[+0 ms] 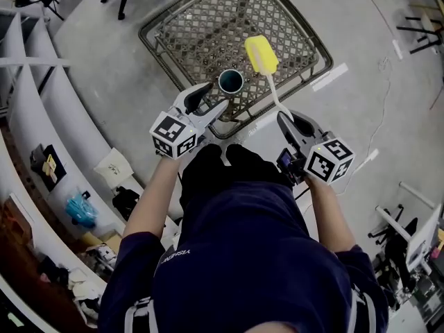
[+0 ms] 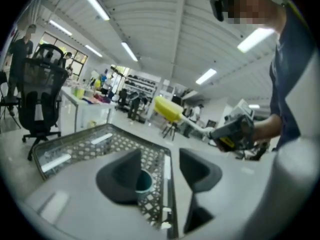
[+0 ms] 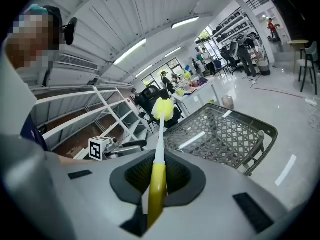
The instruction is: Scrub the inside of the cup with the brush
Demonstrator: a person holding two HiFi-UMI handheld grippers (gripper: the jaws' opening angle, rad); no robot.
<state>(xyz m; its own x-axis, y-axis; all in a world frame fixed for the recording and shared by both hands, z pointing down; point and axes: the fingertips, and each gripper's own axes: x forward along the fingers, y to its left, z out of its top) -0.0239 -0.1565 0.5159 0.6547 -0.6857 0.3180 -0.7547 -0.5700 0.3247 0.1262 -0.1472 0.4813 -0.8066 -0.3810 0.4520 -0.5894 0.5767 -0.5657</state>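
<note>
Right gripper [image 1: 290,122] clamped on the yellow sponge-headed brush with a white stem [image 1: 261,54]. Left gripper [image 1: 210,97] jaws apart, holding nothing, just short of the small teal round cup [image 1: 230,81], probably not touching. Cup stands upright near the edge of the grey metal mesh table [image 1: 208,19]. Straddle the cup wall squarely and clamp before the brush goes in, or the cup may tip.

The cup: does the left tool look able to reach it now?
Probably yes. The left tool is open just short of the cup, nothing stands between them, and the brush in the right tool is off to the side.
</note>
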